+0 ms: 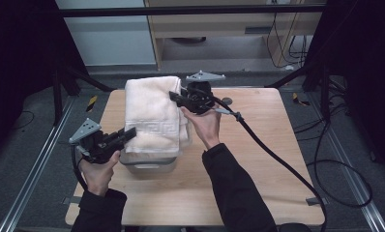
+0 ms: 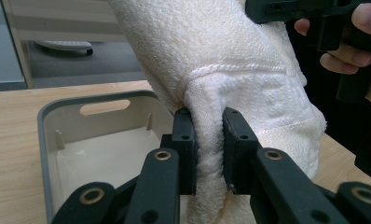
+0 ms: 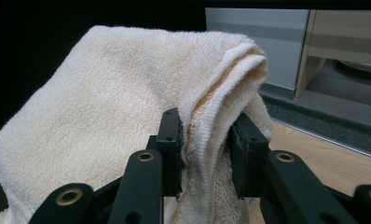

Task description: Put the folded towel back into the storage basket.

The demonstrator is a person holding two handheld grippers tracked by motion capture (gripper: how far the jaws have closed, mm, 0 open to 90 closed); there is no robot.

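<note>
Folded cream towel was held up betw. both tools, stretched over the grey plastic bin near the front-middle of the table. Left tool was clamped tight on the towel's near end w/ the patterned border; in left gripper view the jaws pinched a thick fold of terry, bin open and empty just below and behind it. Right tool was likewise closed on the far end; right gripper view showed the folded edges bunched between the pads, towel sloping down and away to the left of that view. Key relation: towel's long axis ran front-to-back in the high view, from the left tool at the near-left to the right tool farther back, and it hung right above the bin, covering most of it. Far end reached well beyond the bin's back edge, so the towel looked longer than the bin. Near end sat at about the bin's front-left rim; left hand was closer to the bin, right hand beside its back right. Judged: next move prob. means bringing the far end toward the near one, or lowering both ends together, so the towel drops inside the walls rather than draping over the rim.
</note>
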